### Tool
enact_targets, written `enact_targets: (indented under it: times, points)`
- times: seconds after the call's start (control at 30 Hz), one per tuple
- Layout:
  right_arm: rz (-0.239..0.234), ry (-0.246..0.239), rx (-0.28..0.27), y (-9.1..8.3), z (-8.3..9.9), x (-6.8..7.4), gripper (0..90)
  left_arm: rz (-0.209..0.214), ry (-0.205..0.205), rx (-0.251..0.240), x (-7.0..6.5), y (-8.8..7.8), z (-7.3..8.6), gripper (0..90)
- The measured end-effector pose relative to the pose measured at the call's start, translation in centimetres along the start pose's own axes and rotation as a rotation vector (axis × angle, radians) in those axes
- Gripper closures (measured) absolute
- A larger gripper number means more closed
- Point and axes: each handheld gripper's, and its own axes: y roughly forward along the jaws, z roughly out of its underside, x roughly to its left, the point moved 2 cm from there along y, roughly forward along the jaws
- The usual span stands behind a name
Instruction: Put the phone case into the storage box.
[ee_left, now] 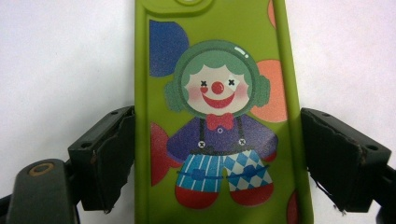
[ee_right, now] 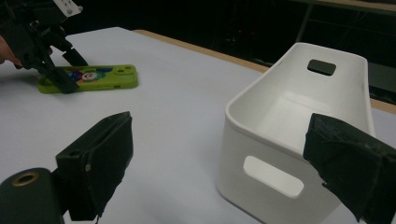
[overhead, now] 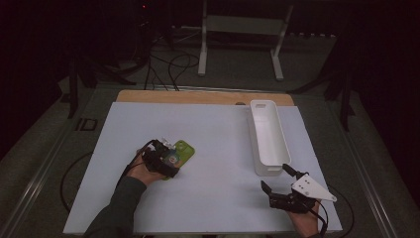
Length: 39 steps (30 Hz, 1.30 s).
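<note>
We see the left hand-held gripper (ee_left: pixel 217 158) straddling a green phone case (ee_left: pixel 217 116) printed with a clown, which lies flat on the white surface (overhead: pixel 213 144); one jaw touches the case's edge, the other stands just off it, so nothing is pinched. The right hand-held gripper (ee_right: pixel 224 163) is spread wide with nothing between its jaws, near the end of a white bin (ee_right: pixel 299 116).

White table (overhead: pixel 213 198); green phone case (overhead: pixel 183 150) flat at left; white bin (overhead: pixel 270 144) at right.
</note>
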Motion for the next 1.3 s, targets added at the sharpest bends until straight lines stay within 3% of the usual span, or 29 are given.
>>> enact_targets:
  times: [0.2,0.6,1.3]
  points:
    - [-0.007,-0.002,0.005,0.1,0.1,0.1,8.3,-0.026,0.019,-0.015,-0.1,-0.2,0.0,15.5]
    - [-0.007,0.003,0.005,0.1,0.1,0.0,8.3,-0.057,-0.008,-0.068,0.3,-1.1,-0.1,15.8]
    - [-0.008,0.01,0.01,0.2,0.2,0.0,8.3,-0.072,-0.012,-0.134,0.3,-2.7,-0.4,15.8]
